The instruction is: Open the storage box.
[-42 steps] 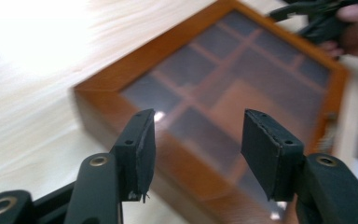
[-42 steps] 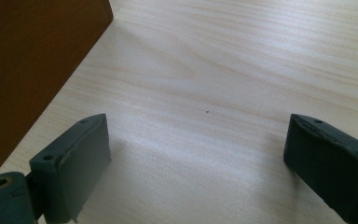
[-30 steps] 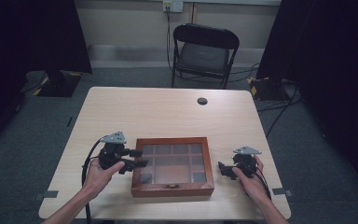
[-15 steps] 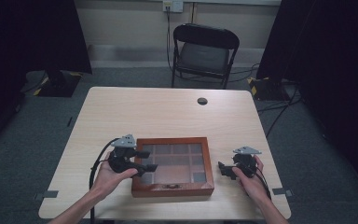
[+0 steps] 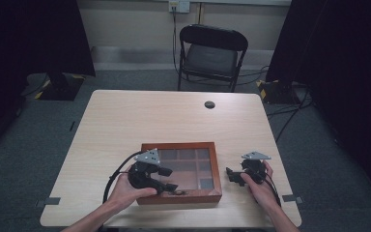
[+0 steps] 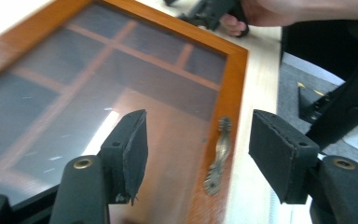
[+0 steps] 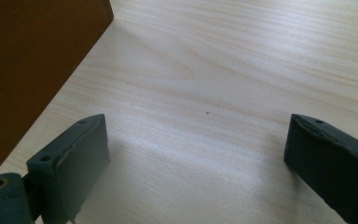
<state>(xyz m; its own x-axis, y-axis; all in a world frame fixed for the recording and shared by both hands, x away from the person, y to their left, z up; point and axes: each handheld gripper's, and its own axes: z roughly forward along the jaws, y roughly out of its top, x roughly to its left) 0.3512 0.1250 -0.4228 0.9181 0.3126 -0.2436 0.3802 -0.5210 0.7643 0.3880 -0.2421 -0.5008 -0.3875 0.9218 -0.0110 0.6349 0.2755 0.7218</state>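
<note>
Left tool [image 6: 196,154] astride upright handle [image 6: 218,155]

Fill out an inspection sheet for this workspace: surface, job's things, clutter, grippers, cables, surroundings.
Surface: light wooden table, mostly bare.
Job's things: brown wooden box with glass lid, closed; small metal handle on its front edge.
Clutter: small dark round disc near the far edge.
Grippers: left gripper open over the lid, handle between the jaws, untouched; its jaws have just been opening. Right gripper open beside the box.
Cables: black cable trails from the left gripper.
Surroundings: black folding chair, dark curtains, grey carpet.
</note>
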